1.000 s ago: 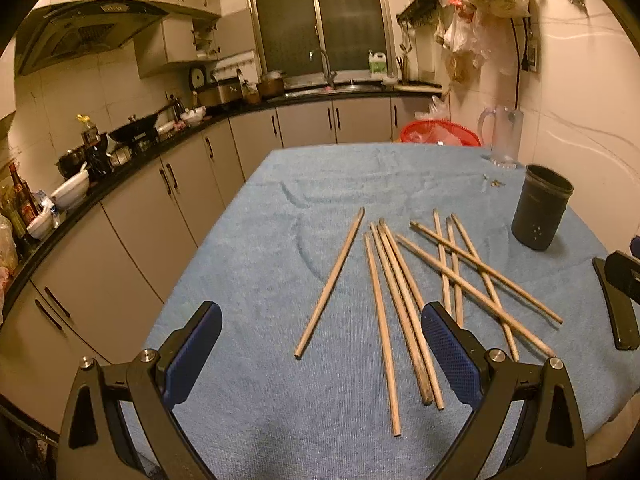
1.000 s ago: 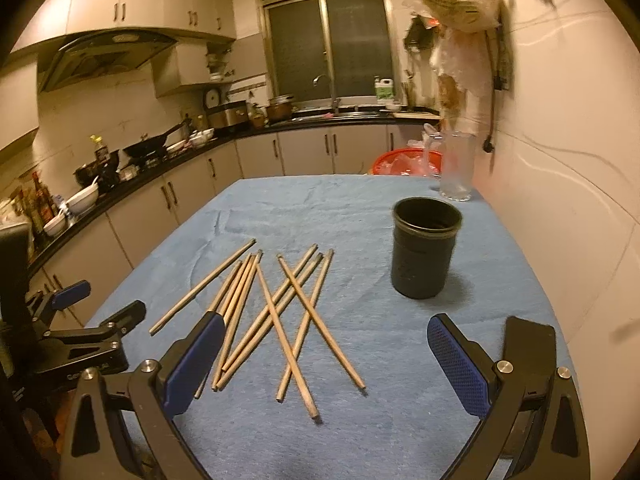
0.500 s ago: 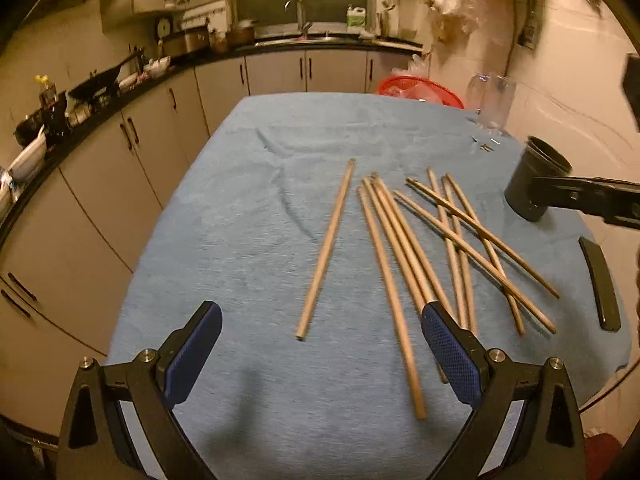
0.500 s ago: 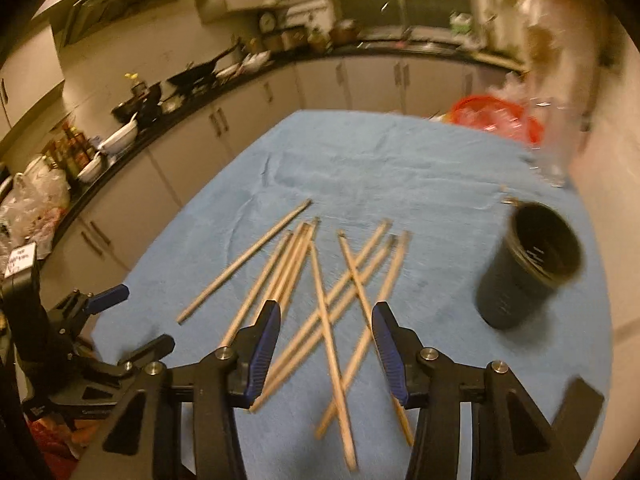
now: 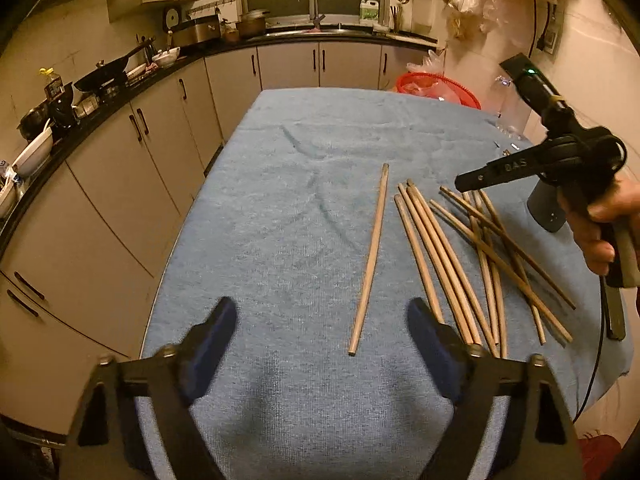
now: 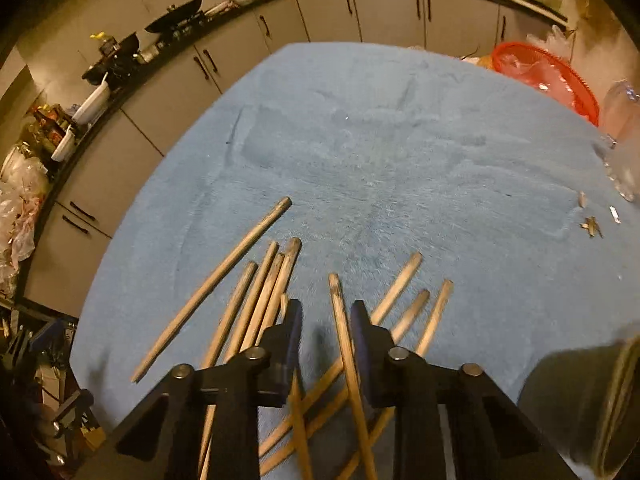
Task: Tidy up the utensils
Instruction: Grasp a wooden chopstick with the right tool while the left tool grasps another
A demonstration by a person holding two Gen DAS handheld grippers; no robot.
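Bare wooden chopsticks [image 5: 452, 252] scattered crisscross on blue-cloth tabletop [image 5: 288, 200]. Left hand-held gripper [image 5: 320, 332] spread wide; right hand-held gripper [image 6: 325, 320] narrowed, unclosed, straddling one. Only the left view shows the person's hand [image 5: 600, 228].

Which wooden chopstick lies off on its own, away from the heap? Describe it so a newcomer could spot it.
Start from the blue towel-covered table, then find the heap of crossed wooden chopsticks on its right half. Just left of that heap lies the lone wooden chopstick, running nearly straight away from the open left gripper. It alone touches no other stick.
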